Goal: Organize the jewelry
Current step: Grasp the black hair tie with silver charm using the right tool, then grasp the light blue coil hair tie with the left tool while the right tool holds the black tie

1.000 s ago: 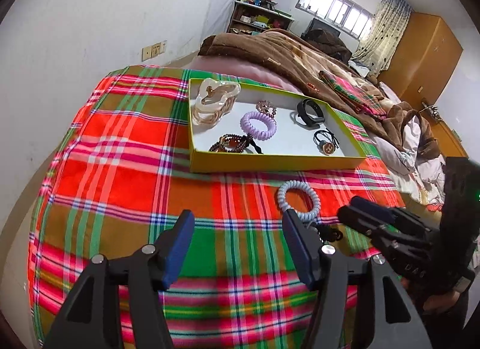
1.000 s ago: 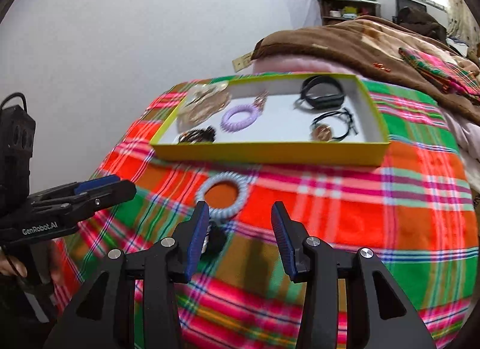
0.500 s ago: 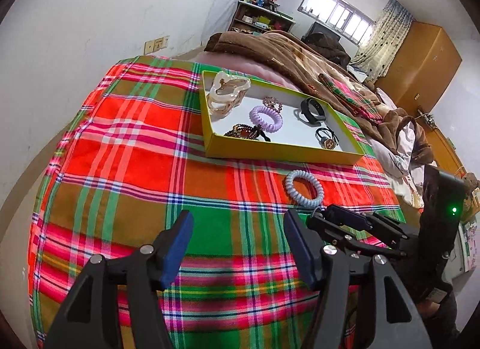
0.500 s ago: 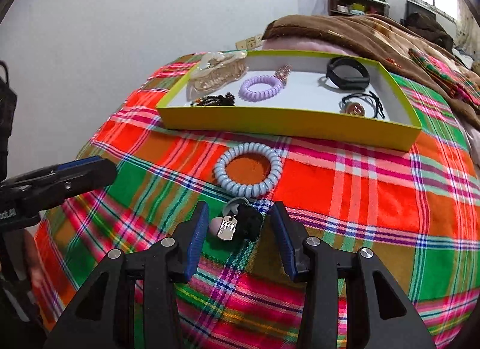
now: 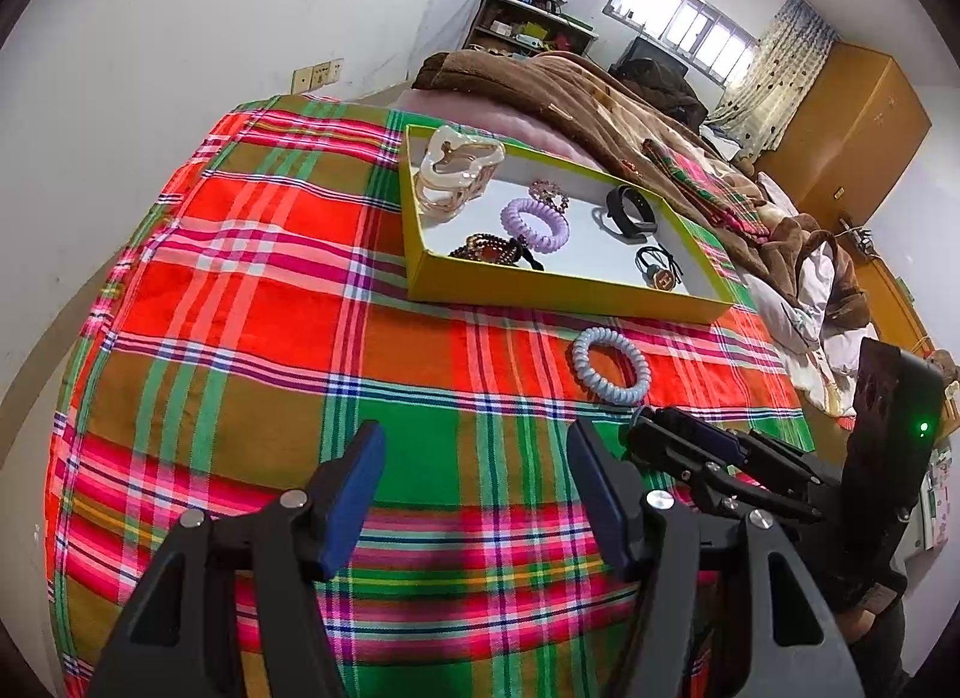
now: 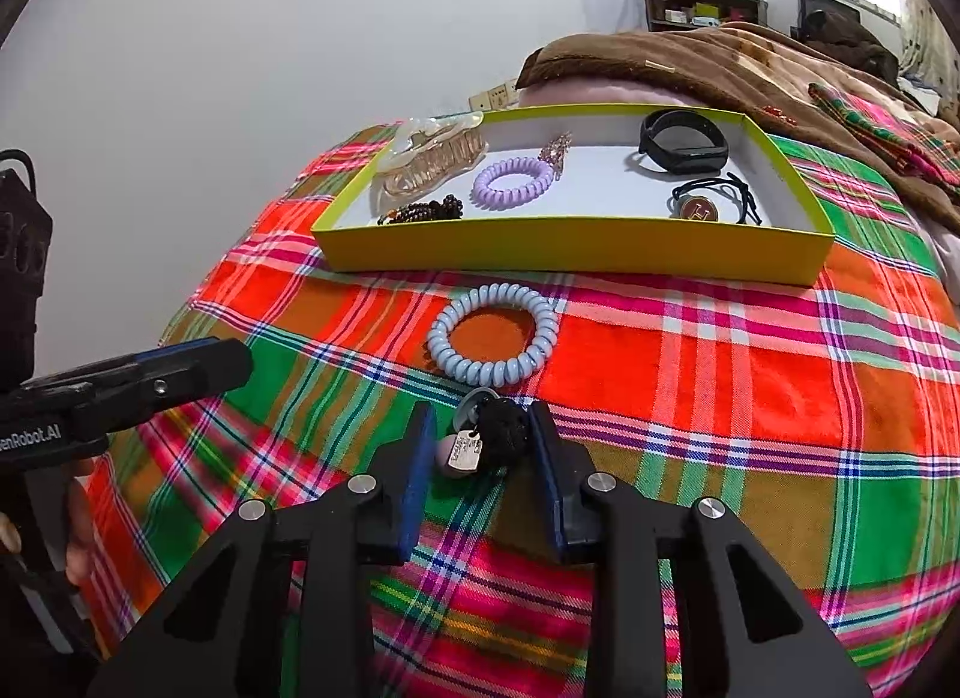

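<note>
Narrowed around a black tagged hair tie [image 6: 491, 439], the right hand-held gripper [image 6: 483, 446] brackets it beside the blue coil tie [image 6: 492, 335]; the left hand-held gripper [image 5: 474, 479] hovers spread apart

The left gripper [image 6: 198, 365] carries white lettering reading "enRobot.AI", cut off at the frame edge; a round charm on a black hair tie [image 6: 699, 210] bears the letter "H".
</note>
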A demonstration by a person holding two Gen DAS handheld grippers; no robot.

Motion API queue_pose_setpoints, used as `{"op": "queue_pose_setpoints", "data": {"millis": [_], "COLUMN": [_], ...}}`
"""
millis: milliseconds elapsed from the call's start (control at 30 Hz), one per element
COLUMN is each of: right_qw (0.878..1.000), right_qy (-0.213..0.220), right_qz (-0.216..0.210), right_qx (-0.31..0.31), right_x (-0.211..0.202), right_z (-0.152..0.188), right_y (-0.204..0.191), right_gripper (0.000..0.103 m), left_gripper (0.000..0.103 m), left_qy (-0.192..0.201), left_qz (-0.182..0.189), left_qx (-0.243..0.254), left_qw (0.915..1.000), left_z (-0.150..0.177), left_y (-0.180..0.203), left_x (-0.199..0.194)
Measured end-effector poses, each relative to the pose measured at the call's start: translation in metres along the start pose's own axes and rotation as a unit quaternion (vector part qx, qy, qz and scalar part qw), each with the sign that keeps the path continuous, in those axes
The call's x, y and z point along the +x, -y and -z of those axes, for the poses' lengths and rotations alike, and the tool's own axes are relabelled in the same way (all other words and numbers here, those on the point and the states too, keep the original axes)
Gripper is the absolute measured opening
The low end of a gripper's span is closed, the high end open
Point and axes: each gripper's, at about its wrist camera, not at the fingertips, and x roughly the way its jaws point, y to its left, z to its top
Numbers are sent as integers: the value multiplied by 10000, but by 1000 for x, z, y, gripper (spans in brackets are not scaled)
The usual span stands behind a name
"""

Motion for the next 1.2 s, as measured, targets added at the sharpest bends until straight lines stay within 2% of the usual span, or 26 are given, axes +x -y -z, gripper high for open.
{"op": "queue_pose_setpoints", "data": {"millis": [67, 600, 833, 1033, 1200], "right_qw": [10000, 9995, 9984, 9970, 9961], "right_qy": [34, 287, 485, 619, 698], "right_qz": [-17, -25, 132, 168, 266], "right_qx": [15, 124, 278, 428, 462], "right_x": [-1, -19, -38, -49, -54], "right_z": [0, 3, 2, 4, 3], "right_y": [1, 18, 43, 65, 77], "right_gripper": [21, 20, 20, 20, 20], "left_gripper": [65, 65, 65, 65, 65], "left_qy": [-13, -94, -141, -273, -356], "left_qz": [-9, -63, 109, -22, -383], "left_qx": [33, 162, 294, 529, 743], "left_qw": [10000, 9998, 9994, 9982, 9959], "left_z": [-1, -6, -23, -32, -35], "left_y": [3, 19, 38, 61, 76], "left_x": [2, 9, 24, 49, 67]}}
